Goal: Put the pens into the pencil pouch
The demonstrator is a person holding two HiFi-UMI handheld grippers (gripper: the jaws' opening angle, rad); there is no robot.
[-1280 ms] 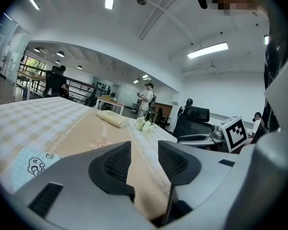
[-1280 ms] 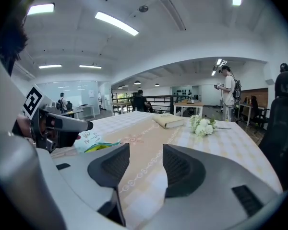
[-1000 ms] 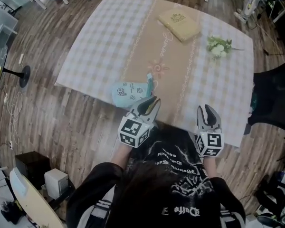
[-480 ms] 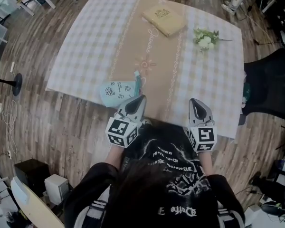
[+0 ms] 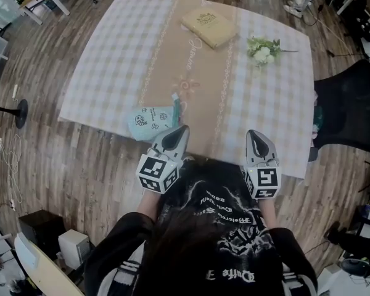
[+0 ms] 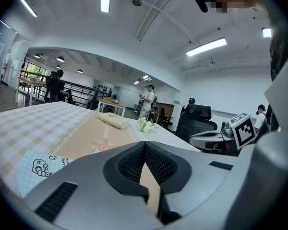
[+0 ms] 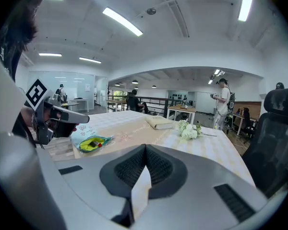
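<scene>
Looking steeply down on a square surface [image 5: 111, 54] under a pale checked cloth, with a beige runner [image 5: 191, 73] along its middle, set on a wood-plank floor [image 5: 61, 159]. At far left a round black stand base [image 5: 15, 111] sits on the floor, clear of the surface. Near the front edge, at the runner's left border, lies the light blue pencil pouch [image 5: 149, 121]. In the right gripper view its mouth gapes, showing a yellow-green lining and a small dark-and-red item inside, too small to name. Just in front of the pouch and slightly to its right, the left tongs [image 5: 182, 130] are held at the surface's edge, jaws closed tip to tip with nothing between them. At the runner's far end rests a tan book [image 5: 209, 26]; to its right a bunch of white flowers [image 5: 262, 48] lies on the cloth. The right tongs [image 5: 254, 134] sit level with the left pair, well apart from the pouch, likewise closed and empty. At right a black office chair [image 5: 348, 110] stands beside the surface. Both gripper views show an open hall with strip ceiling lights [image 7: 122, 20], other desks, and people [image 7: 223, 102] in the distance.
</scene>
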